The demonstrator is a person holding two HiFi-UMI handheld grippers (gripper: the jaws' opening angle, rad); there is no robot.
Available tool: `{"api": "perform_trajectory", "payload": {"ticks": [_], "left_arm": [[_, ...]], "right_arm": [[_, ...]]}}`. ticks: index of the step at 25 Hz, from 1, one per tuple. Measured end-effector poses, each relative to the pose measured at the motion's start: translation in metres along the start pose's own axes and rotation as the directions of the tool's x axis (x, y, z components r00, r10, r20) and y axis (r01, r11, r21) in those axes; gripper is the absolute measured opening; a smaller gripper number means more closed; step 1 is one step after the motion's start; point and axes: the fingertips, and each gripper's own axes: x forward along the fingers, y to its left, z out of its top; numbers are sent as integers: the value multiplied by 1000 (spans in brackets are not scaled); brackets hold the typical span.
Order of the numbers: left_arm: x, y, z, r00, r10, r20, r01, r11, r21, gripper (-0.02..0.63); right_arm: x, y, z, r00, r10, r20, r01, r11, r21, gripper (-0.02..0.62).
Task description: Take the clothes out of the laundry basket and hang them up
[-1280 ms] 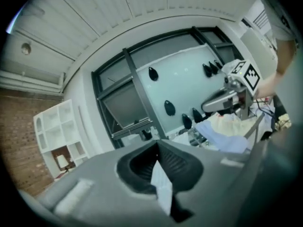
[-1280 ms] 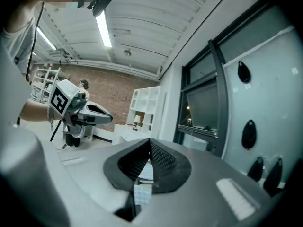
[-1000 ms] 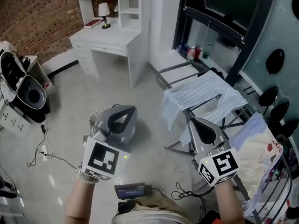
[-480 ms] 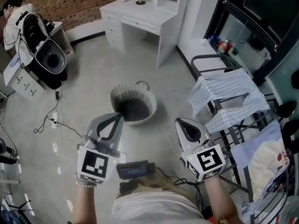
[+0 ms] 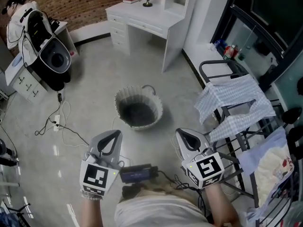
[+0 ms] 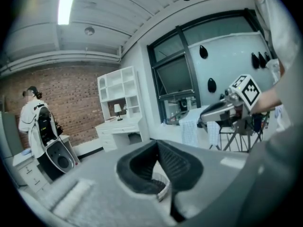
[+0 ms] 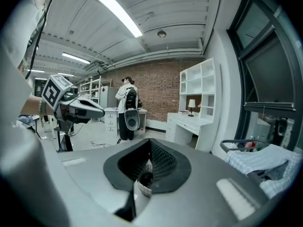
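1. A glossy grey floor (image 5: 90, 93) fills the head view; a brick wall (image 5: 85, 1) runs along the upper left; a white desk (image 5: 142, 20) stands at top centre.
2. One laundry basket (image 5: 124, 96), pale with a ribbed wall and a loop handle, sits on the floor at frame centre; its inside shows only dark grey; whether a garment lies in it I cannot tell.
3. Two pale blue checked clothes (image 5: 227, 93) hang draped over the black drying rack (image 5: 215, 66) at the right edge, well apart from the basket.
4. Two grippers sit low in the frame, below the basket and clear of it; the left gripper (image 5: 110, 138) has its jaws closed together, gripping nothing; the right gripper (image 5: 187, 138) has its jaws closed likewise, gripping nothing.
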Motion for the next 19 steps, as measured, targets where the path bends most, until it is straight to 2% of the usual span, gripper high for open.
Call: {"api": "perform_trajectory", "payload": {"ticks": [12, 15, 19], "left_arm": [[7, 1, -6, 1000, -18, 15, 19, 1000, -25, -8], [8, 4, -4, 1000, -19, 24, 21, 997, -77, -8], [8, 11, -1, 997, -12, 74, 21, 992, -125, -8]], "right_arm": [[5, -3, 3, 1000, -22, 8, 22, 1000, -7, 5], [5, -4, 4, 1000, -19, 10, 19, 1000, -12, 5], [6, -2, 1, 1000, -12, 11, 12, 1000, -16, 5]]}}
